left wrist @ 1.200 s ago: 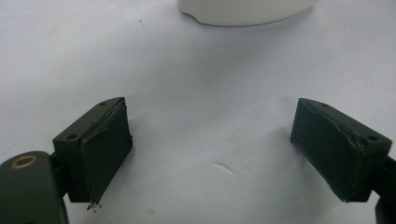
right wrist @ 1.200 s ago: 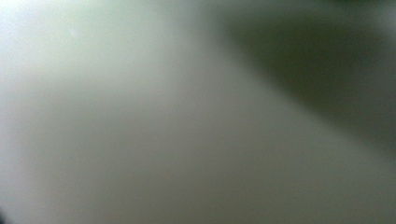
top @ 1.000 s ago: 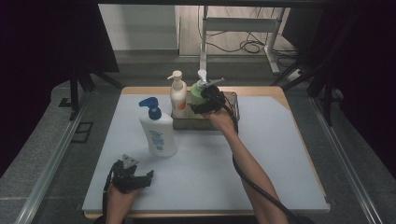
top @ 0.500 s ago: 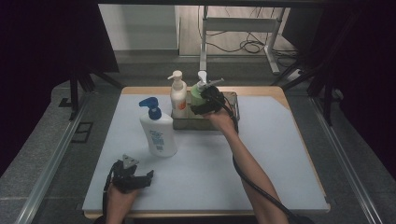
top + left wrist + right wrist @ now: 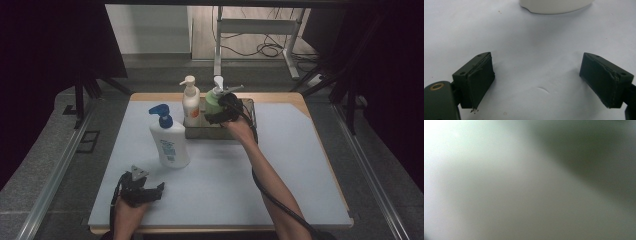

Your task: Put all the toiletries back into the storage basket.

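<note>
Dark room, grey floor point(image 5: 60, 165), cables point(image 5: 260, 50)

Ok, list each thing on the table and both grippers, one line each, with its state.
green bottle: upright in the tray, right gripper at it.
cream bottle: upright at the tray's left end.
white bottle with blue pump: upright on the mat, untouched.
tray: flat at the table's far side.
right gripper: jaws just opening; grip on the green bottle unclear.
left gripper: open, nothing between its jaws.
</note>
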